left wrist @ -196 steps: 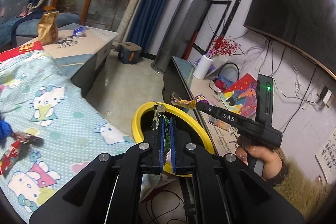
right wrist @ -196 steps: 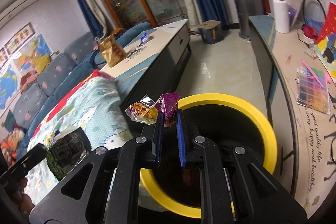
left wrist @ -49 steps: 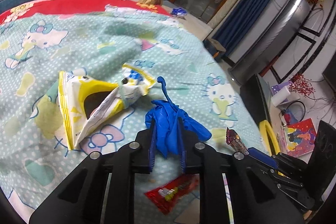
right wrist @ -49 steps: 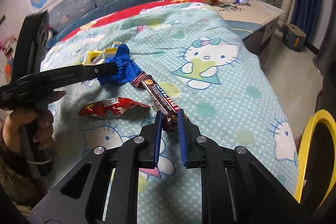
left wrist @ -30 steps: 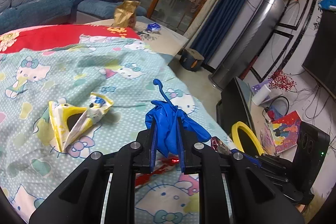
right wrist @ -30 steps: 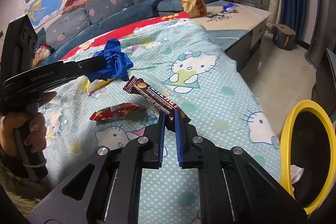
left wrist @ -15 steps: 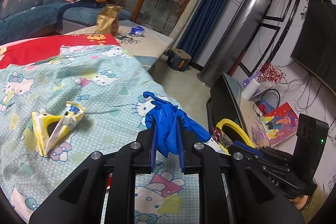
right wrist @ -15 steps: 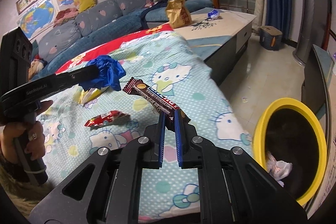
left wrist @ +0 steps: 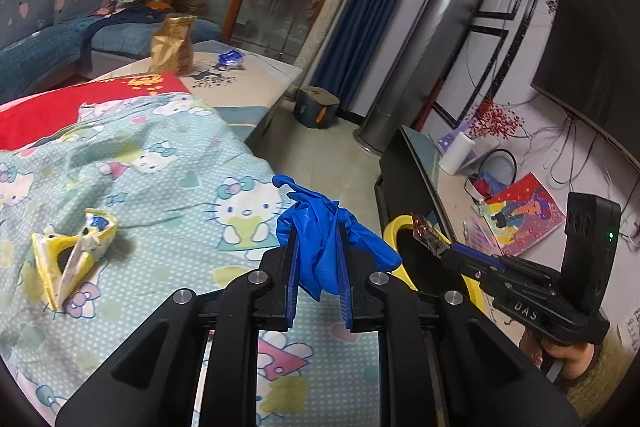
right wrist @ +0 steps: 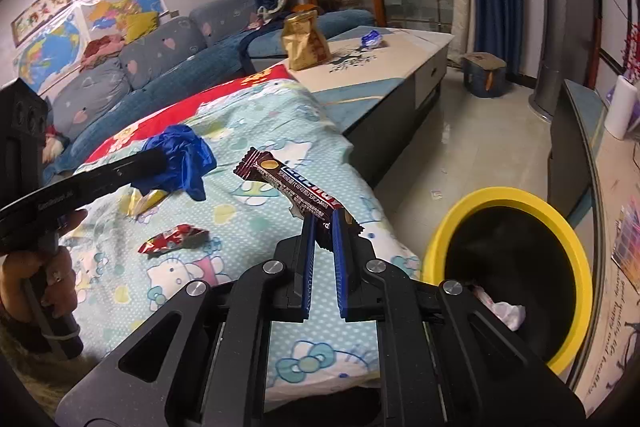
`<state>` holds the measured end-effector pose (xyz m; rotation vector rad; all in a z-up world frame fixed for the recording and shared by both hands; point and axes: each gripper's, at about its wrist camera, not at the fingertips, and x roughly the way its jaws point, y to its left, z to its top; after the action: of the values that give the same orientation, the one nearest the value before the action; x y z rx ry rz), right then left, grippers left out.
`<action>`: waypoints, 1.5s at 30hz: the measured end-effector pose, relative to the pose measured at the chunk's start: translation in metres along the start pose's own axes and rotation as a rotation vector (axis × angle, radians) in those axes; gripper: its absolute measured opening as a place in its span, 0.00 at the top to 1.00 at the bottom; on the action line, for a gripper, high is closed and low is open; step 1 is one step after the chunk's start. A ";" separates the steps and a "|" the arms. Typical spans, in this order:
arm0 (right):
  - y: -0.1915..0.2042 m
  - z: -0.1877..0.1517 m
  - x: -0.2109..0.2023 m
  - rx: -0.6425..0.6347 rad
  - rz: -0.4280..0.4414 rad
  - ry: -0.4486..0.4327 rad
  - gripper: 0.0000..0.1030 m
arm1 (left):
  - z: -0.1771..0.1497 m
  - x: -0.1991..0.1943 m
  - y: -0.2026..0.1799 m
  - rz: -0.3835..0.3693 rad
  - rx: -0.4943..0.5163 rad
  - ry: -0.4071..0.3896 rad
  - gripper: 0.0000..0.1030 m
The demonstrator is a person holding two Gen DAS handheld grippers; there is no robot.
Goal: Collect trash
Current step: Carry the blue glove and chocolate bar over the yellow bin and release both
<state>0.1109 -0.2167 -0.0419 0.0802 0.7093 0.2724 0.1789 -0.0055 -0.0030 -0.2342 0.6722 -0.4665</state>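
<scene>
My left gripper [left wrist: 317, 241] is shut on a crumpled blue glove [left wrist: 320, 227] and holds it above the bed's edge; it also shows in the right wrist view [right wrist: 176, 159]. My right gripper [right wrist: 323, 227] is shut on a brown chocolate bar wrapper [right wrist: 292, 183], held above the bed, left of the yellow-rimmed black bin [right wrist: 516, 203]. In the left wrist view the wrapper [left wrist: 428, 235] hangs over the bin's rim [left wrist: 394, 231]. A yellow snack bag [left wrist: 68, 259] and a red wrapper [right wrist: 172, 239] lie on the bed.
The Hello Kitty bedspread [left wrist: 160, 167] covers the bed. White crumpled paper [right wrist: 504, 309] lies inside the bin. A low cabinet [right wrist: 380, 67] carries a gold bag [right wrist: 304, 39] and a blue wrapper [right wrist: 372, 39]. A TV stand [left wrist: 424, 163] stands beside the bin.
Both grippers have swung right towards the bin with their loads. The bin is larger in the right wrist view, and the chocolate wrapper now hangs over its rim.
</scene>
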 end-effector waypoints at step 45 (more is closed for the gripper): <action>-0.188 -0.042 -0.035 0.348 -0.313 -0.021 0.94 | -0.041 0.102 -0.151 -0.226 0.276 0.199 0.85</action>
<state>0.0993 -0.4074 -0.0826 0.2999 0.7316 -0.1535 0.1714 -0.1891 -0.0367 -0.0011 0.7702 -0.8004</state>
